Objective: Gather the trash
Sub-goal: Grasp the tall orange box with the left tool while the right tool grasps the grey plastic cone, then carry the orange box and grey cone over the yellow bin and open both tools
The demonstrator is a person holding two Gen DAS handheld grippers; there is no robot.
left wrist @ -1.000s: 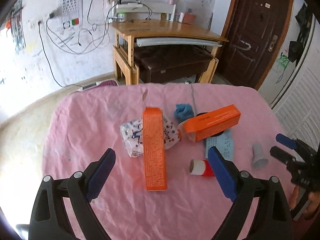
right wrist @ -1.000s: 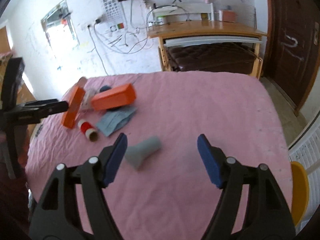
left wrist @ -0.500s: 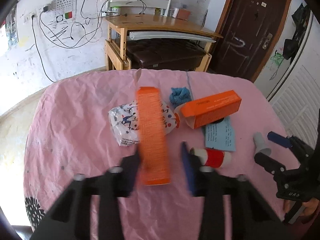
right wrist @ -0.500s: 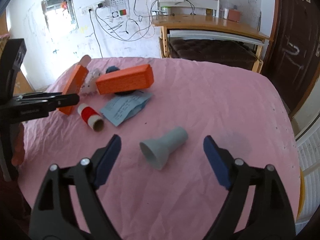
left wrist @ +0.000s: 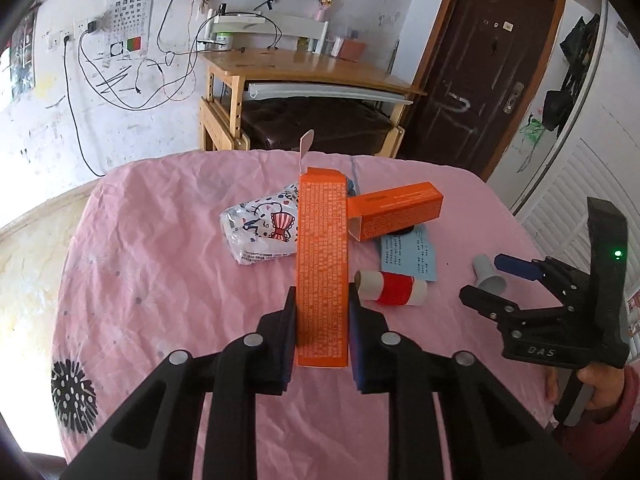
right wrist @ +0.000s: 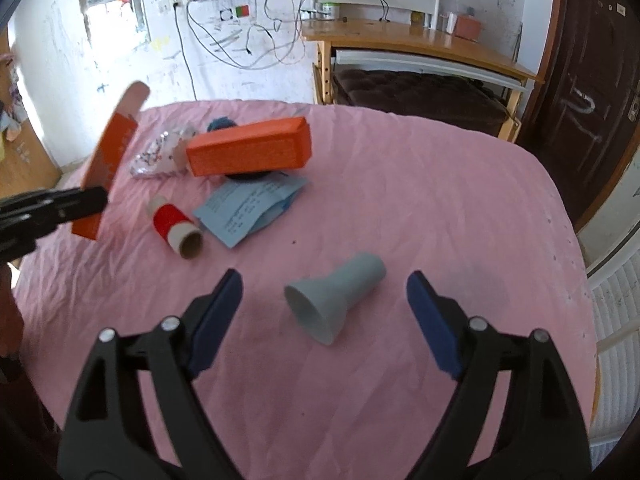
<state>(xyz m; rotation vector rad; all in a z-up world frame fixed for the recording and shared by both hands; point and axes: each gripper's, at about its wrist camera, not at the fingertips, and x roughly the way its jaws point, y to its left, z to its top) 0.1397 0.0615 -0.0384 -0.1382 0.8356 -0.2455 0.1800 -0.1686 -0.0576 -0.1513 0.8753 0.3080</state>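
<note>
Dark round object (left wrist: 404,230) mostly hidden under second orange box (left wrist: 396,210); blue ball (right wrist: 222,123) partly hidden behind it; printed text on blue paper (right wrist: 248,208) too small.

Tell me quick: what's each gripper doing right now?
Left gripper: jaws closing, clamped on the long orange box.
Right gripper: jaws closing, not touching the grey funnel-shaped piece lying between them.

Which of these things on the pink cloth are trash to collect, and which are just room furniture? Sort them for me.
Trash to collect:
- tall orange box, clamped in the closing left tool
- second orange box
- red-banded cardboard tube
- blue paper slip
- printed plastic wrapper
- grey funnel piece, between the closing right tool

Just there:
- wooden desk
- dark door
- eye chart
</note>
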